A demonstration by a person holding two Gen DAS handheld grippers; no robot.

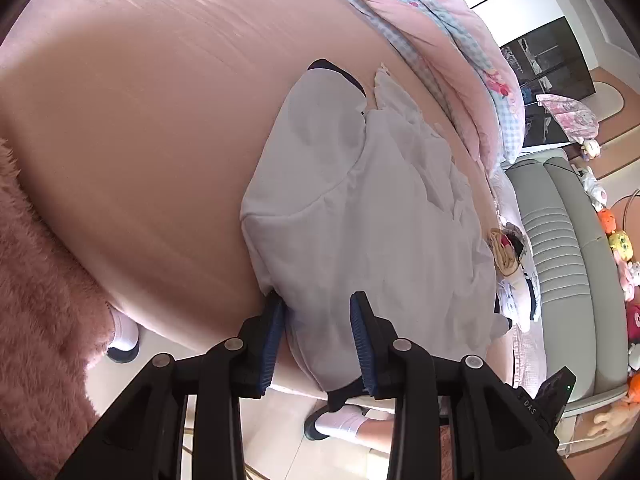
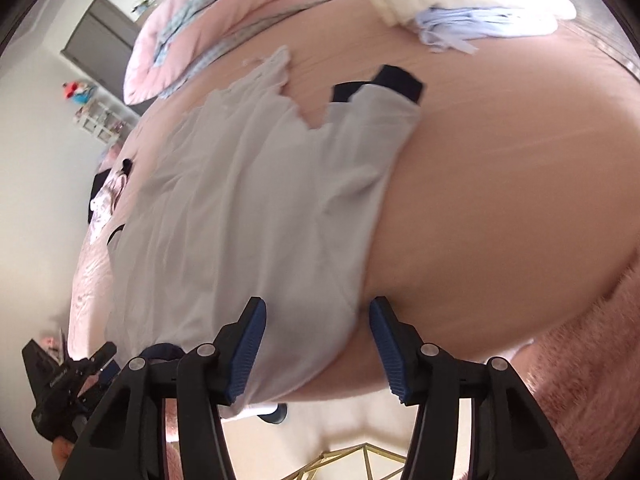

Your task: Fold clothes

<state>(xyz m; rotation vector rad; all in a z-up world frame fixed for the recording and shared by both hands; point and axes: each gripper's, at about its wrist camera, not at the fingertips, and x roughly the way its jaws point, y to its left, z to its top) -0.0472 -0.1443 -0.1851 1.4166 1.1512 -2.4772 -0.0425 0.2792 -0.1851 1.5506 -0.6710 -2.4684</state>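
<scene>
A pale grey-white garment with dark navy cuffs lies spread on a pink bed, one sleeve folded across its body. My left gripper is open, its blue pads straddling the garment's near hem at the bed's edge. In the right wrist view the same garment stretches away from me, its navy cuff at the far end. My right gripper is open as well, its left pad over the near hem and its right pad over bare sheet.
A rolled pink and blue checked quilt lies along the far side. Other clothes are piled at the far corner and at the bed's end. A grey padded headboard with plush toys, a fluffy pink rug and the person's white-socked feet are nearby.
</scene>
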